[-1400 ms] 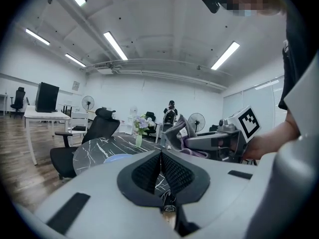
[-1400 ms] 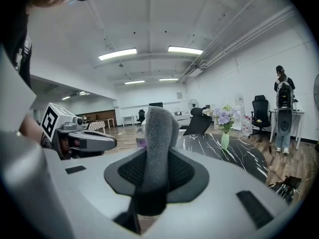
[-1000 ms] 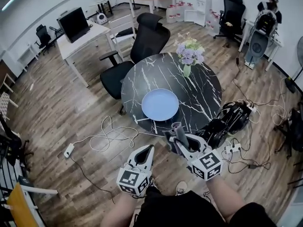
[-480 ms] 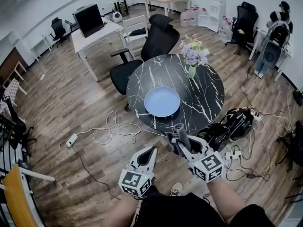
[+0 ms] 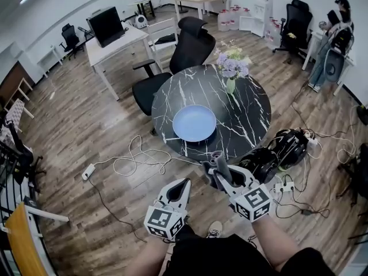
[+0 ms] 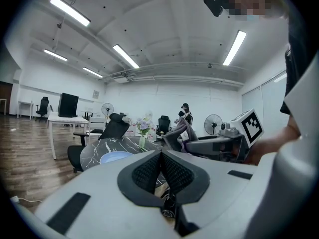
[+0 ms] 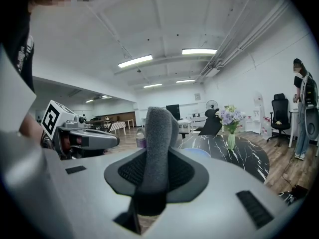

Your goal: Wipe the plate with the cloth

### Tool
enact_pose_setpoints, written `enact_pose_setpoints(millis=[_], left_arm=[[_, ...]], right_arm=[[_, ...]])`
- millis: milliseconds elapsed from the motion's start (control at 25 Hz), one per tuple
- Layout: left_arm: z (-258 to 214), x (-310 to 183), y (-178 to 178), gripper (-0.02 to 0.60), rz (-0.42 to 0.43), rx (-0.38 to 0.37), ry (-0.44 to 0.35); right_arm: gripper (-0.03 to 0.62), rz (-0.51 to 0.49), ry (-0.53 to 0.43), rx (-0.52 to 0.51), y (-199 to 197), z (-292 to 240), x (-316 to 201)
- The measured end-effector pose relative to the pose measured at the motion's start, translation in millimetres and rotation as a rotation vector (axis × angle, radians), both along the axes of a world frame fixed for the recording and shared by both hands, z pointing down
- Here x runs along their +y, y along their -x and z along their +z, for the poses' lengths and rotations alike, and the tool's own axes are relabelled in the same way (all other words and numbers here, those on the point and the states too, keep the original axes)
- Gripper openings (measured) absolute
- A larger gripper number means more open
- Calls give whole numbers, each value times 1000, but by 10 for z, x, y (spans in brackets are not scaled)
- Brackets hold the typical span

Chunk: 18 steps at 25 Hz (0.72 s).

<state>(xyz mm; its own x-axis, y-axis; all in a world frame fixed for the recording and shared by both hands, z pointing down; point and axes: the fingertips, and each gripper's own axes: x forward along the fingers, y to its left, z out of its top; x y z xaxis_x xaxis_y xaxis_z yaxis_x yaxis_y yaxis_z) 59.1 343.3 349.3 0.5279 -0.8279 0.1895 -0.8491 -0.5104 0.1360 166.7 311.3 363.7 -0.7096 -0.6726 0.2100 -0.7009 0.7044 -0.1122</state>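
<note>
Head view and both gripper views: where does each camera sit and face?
Head view: on the person's head, looking steeply down at the table, plate, left tool, right tool and forearms.
Left gripper view: on the left tool, facing the table along shut jaws; right tool at right.
Right gripper view: on the right tool, facing the table past the cloth its jaws pinch; left tool at left.
Shared: both gripper views show the plate and flowers.

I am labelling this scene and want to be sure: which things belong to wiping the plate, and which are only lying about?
For the job: blue plate, grey cloth, right gripper shut on the cloth, marble table.
Lying about: flower vase, black office chair, white floor cable, black bags.
</note>
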Motion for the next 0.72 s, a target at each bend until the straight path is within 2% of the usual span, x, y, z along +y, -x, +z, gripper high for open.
enact_pose_setpoints(millis=[720], left_arm=[[0,14,-22,20,-3,12,1]], right_arm=[[109,11,-4,-3,-60,10,49]])
